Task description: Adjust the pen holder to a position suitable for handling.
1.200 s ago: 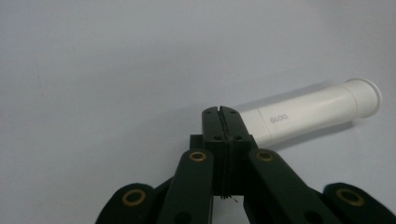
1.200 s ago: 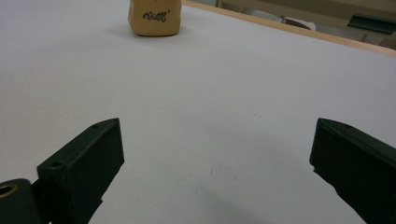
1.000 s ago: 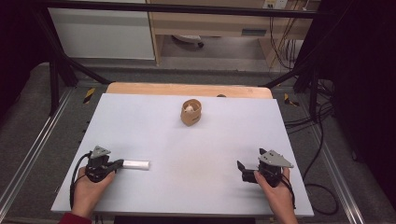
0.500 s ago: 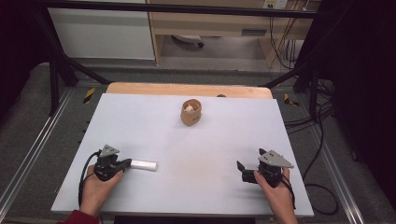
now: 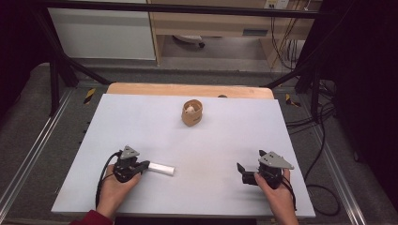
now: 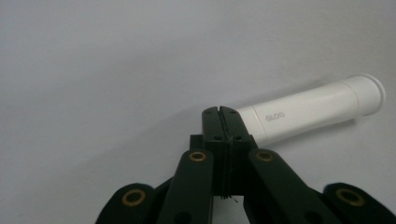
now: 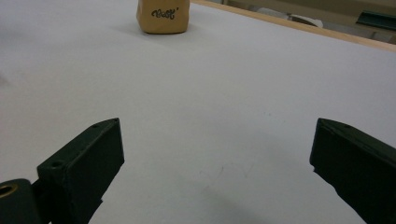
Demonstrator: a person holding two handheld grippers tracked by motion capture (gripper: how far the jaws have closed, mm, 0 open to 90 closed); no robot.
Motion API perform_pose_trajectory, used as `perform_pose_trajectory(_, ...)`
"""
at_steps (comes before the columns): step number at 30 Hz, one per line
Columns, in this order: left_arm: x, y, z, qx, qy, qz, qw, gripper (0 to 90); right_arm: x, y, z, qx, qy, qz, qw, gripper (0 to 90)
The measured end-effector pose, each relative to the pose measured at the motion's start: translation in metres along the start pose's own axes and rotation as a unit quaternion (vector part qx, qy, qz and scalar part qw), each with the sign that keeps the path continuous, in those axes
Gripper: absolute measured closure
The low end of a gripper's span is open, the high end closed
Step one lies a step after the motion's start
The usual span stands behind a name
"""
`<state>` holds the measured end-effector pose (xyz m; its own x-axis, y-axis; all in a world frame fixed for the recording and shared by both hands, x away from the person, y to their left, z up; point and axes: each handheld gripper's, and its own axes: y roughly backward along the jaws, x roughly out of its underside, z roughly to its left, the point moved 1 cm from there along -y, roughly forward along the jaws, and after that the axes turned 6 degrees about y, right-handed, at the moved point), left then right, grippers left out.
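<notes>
On the white table (image 5: 141, 122), near its front left corner, our left gripper (image 5: 143, 165) has its jaws pressed together on the flat end of a white tube (image 5: 161, 168), and the tube lies on its side pointing toward the middle of the table. From the left gripper view, the left gripper (image 6: 221, 112) pinches the crimped tail of the tube (image 6: 308, 112), whose capped end reaches away to the right; whether the tube rests on the surface or is raised just off it, we cannot tell. Our right gripper (image 5: 242, 169) sits near the front right corner, well apart from the tube, with its jaws spread wide and nothing between them. In the right gripper view those jaws stand far apart over bare table, and a tan cup (image 7: 163, 16) stands upright in the distance. That cup (image 5: 192, 112) is at the far middle of the table, near the wooden edge (image 5: 187, 89), with something pale inside that we cannot make out. We judge the work to be at an early stage: the tube is grasped, which is the first step done. What seems left is to carry it across the table, most likely to the cup, and set it in or beside it. The right gripper has no part in hand yet.
</notes>
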<state>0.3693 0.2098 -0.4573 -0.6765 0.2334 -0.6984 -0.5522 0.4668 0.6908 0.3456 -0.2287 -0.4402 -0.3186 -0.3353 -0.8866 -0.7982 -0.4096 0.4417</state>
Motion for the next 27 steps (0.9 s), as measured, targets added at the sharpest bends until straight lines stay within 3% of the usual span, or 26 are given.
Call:
perform_pose_trajectory(9, -0.004, -0.017, -0.038, 0.027, -0.048, 0.006, 0.9985, 90.0, 0.000, 0.000, 0.003, -0.006, 0.007, 0.003, 1.0000, 3.3)
perform_pose_trajectory(21, -0.007, -0.031, -0.076, 0.068, -0.075, 0.010, 0.9948, 90.0, -0.001, -0.001, 0.007, -0.011, 0.010, 0.009, 0.9999, 3.5)
perform_pose_trajectory(27, -0.007, -0.035, -0.087, 0.080, -0.083, 0.012, 0.9932, 90.0, -0.002, -0.002, 0.009, -0.013, 0.007, 0.011, 0.9998, 3.4)
